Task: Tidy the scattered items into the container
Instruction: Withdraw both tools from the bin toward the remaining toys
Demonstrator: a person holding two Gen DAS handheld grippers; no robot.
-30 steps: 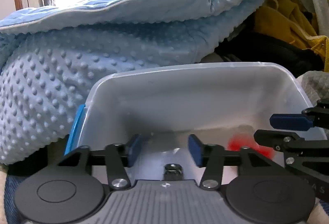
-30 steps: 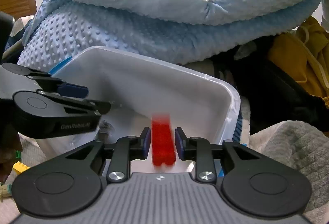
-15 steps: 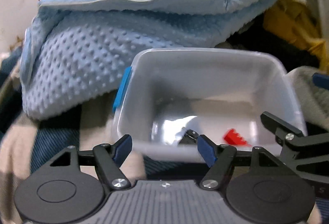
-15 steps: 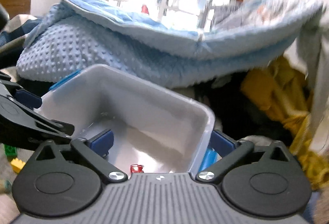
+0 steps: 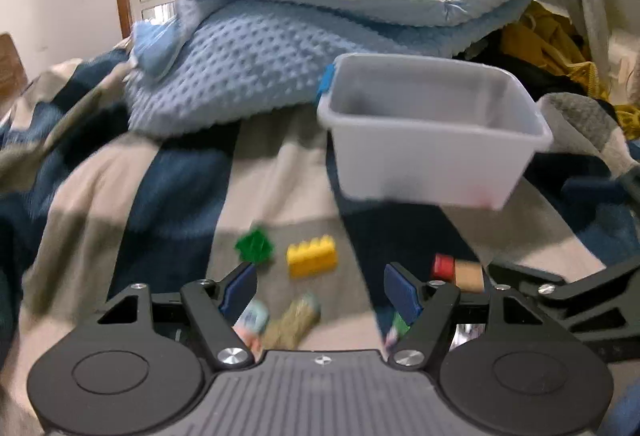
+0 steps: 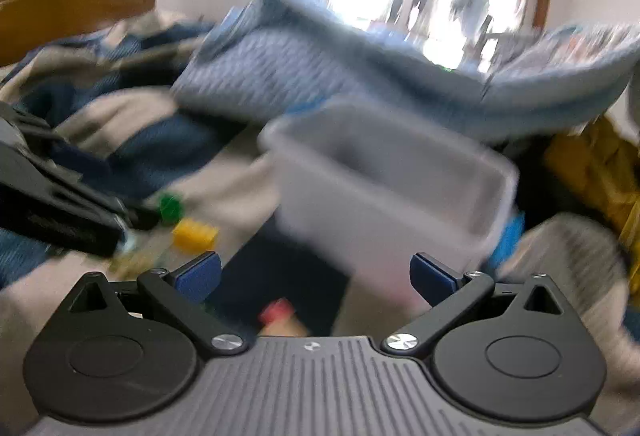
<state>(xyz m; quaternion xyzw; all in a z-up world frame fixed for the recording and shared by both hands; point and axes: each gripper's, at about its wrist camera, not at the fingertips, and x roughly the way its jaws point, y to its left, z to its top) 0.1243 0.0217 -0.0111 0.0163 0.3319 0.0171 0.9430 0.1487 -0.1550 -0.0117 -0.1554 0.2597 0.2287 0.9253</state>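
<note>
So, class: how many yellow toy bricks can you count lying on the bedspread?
1: the yellow brick lies beside the green piece, short of the grey container. Others may be hidden.

One translucent white plastic storage container (image 5: 432, 156) sits at the right of centre in the left wrist view. Below it on the striped bed cover lie one yellow studded toy brick (image 5: 312, 261), one green spiky plastic piece (image 5: 254, 246), and one wooden block with a red end (image 5: 456, 272). One tan, blurred soft item (image 5: 294, 322) lies lower centre. Other scraps beside it are too blurred to count. One pale blue dotted blanket (image 5: 256, 64) fills the upper middle.
</note>
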